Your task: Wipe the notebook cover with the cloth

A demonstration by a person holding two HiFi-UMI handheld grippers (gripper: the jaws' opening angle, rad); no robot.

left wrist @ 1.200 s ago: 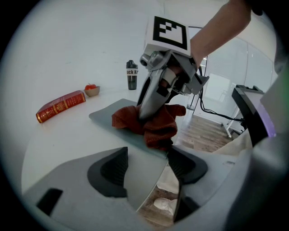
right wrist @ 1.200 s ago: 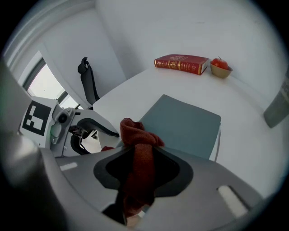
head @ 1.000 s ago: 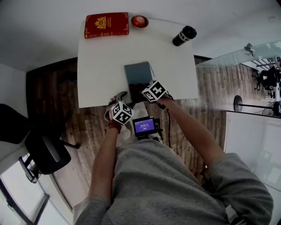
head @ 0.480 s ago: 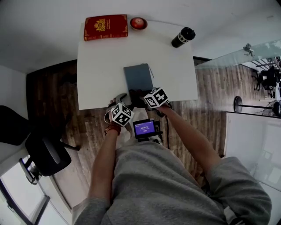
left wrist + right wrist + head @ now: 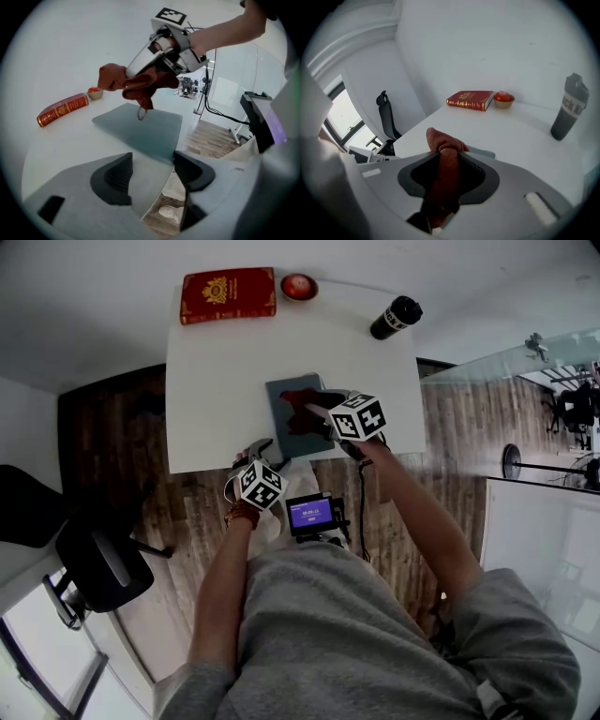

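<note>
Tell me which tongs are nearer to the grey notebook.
Right. The right tongs hold the cloth above the notebook; the left tongs sit open at the near edge of the table, short of it.

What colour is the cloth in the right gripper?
A rust-red cloth, clearest in the left gripper view.

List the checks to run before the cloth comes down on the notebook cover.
1. Rust-red cloth clamped in right gripper: ok.
2. Cloth hanging over grey-blue closed notebook: ok.
3. Cloth touching the cover: cannot tell.
4. Notebook flat on white table: ok.
5. Left gripper steadying notebook: not ok; jaws apart, nothing between them.
6. Red hardback book and dark bottle away from the cover: ok.
</note>
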